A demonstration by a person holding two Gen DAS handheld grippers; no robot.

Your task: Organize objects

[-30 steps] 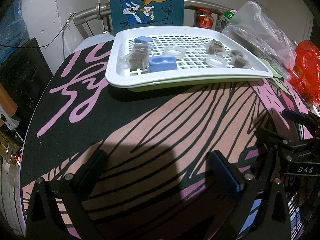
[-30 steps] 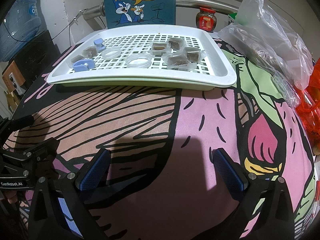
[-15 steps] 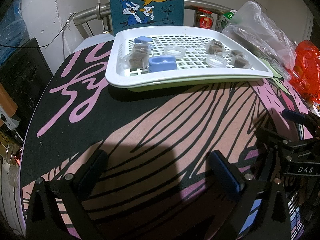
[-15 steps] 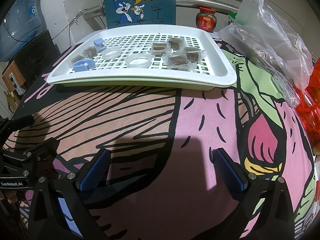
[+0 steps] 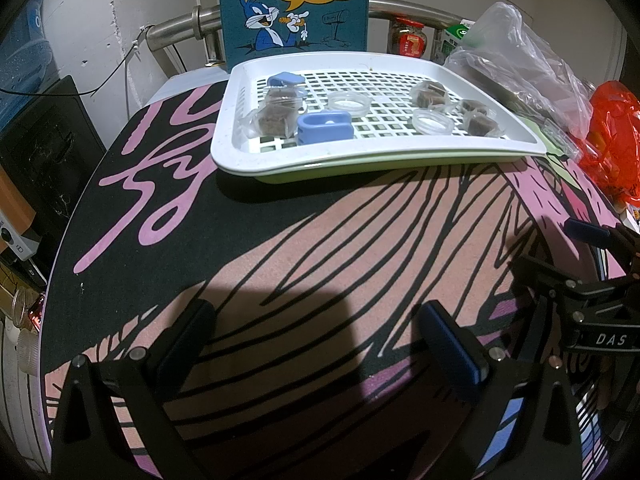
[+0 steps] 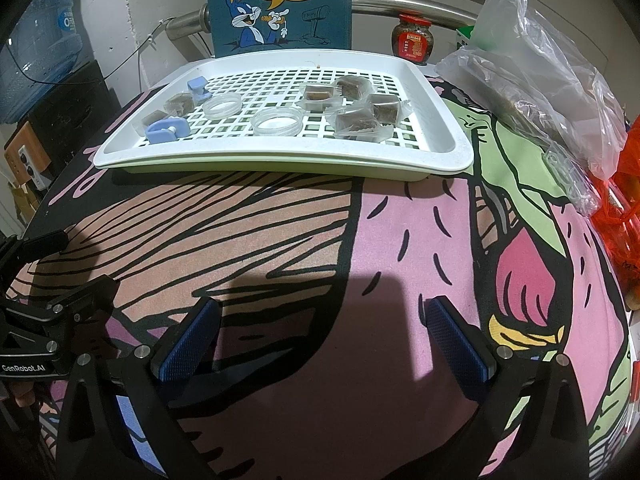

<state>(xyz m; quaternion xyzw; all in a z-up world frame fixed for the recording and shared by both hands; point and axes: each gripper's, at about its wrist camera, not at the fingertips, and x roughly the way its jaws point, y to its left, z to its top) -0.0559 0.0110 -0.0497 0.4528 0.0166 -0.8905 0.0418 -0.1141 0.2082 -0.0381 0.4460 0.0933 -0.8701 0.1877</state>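
A white slotted tray [image 5: 520,142] [image 6: 448,120] sits at the far side of the table on a green one. In it lie two blue clips [image 5: 324,128] [image 6: 166,130], two clear round lids [image 5: 347,103] [image 6: 277,122] and several wrapped brown blocks [image 5: 274,120] [image 6: 358,122]. My left gripper [image 5: 316,330] hovers open over the printed mat, well short of the tray, with nothing between its fingers. My right gripper [image 6: 322,332] is open too and empty, at a similar distance. Each gripper shows at the edge of the other's view.
A cartoon-printed mat [image 6: 360,260] covers the table. Behind the tray stands a blue "What's Up Doc?" board [image 5: 294,4]. A clear plastic bag [image 6: 532,68], a red-lidded jar [image 6: 412,38] and an orange bag [image 5: 612,136] crowd the right side. A water bottle [image 6: 44,28] stands far left.
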